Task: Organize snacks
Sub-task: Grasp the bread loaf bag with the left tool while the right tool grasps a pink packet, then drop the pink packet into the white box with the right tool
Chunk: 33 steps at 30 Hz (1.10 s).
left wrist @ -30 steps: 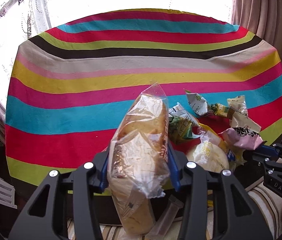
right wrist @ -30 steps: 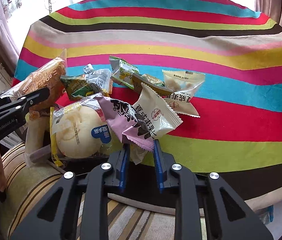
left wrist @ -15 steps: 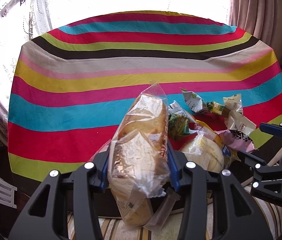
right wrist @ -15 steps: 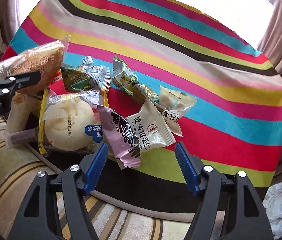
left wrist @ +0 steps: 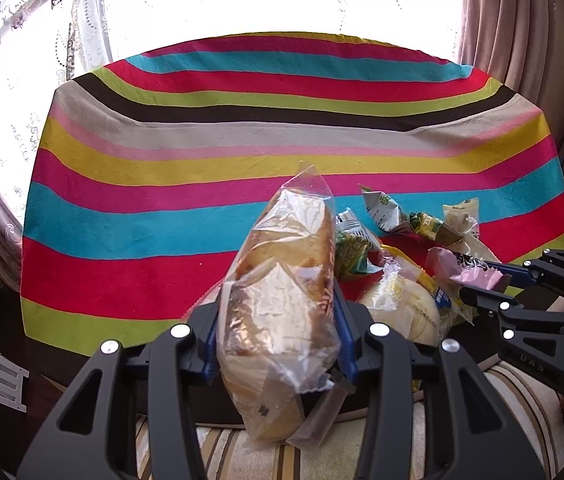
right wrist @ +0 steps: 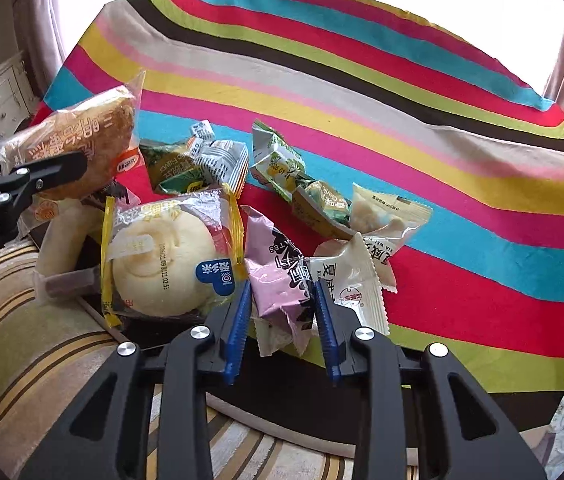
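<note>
The left hand-held gripper (left wrist: 278, 344) is clamped on a long bread loaf (left wrist: 282, 280) in crinkled clear plastic, its blue ribbed pads pressing both flanks; the loaf stands tilted above the near edge of the bench (left wrist: 242, 128), which is draped in a soft cloth of curved bright stripes. The right hand-held gripper (right wrist: 282, 316) has its jaws closing around a glossy pink sachet (right wrist: 282, 276) with a crimped, serrated seam (the pads sit against its sides). Just left of it lies a round pale bun (right wrist: 166, 264) in a yellow-edged transparent wrapper. A cream sachet (right wrist: 354, 284) overlaps the pink one's right side, and small green foil packets (right wrist: 282, 164) lie scattered behind.
</note>
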### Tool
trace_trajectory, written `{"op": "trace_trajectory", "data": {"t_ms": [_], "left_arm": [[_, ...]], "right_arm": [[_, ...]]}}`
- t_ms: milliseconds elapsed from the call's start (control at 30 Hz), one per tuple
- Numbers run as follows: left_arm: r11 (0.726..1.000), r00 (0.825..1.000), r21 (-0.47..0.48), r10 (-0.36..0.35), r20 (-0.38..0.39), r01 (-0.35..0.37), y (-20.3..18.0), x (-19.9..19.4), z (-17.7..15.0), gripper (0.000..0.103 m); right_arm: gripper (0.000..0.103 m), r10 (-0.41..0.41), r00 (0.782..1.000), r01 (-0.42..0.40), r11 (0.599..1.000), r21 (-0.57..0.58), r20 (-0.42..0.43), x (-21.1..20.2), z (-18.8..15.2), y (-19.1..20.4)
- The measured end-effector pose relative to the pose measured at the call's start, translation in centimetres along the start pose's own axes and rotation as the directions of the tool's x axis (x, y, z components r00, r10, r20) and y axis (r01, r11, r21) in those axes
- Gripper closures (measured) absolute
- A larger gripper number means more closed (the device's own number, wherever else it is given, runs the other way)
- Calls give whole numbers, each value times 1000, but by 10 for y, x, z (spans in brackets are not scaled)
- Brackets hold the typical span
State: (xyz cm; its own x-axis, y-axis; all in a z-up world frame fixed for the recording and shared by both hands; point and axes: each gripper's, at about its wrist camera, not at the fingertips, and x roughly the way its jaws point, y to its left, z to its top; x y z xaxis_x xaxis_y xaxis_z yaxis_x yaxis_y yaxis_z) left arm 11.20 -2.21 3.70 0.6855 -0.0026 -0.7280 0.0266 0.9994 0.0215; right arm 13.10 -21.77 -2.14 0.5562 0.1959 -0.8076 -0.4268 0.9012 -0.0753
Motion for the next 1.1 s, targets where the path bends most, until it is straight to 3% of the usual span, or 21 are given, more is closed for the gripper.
{"op": "trace_trajectory", "data": {"t_ms": [567, 1100], "left_arm": [[1000, 999, 18, -3, 43, 2, -24, -35, -1, 59], [986, 994, 147, -93, 60, 83, -107, -56, 4, 59]], "right_arm": [[74, 110, 989, -128, 973, 192, 104, -50, -30, -31], [74, 113, 975, -181, 904, 387, 190, -89, -80, -93]]}}
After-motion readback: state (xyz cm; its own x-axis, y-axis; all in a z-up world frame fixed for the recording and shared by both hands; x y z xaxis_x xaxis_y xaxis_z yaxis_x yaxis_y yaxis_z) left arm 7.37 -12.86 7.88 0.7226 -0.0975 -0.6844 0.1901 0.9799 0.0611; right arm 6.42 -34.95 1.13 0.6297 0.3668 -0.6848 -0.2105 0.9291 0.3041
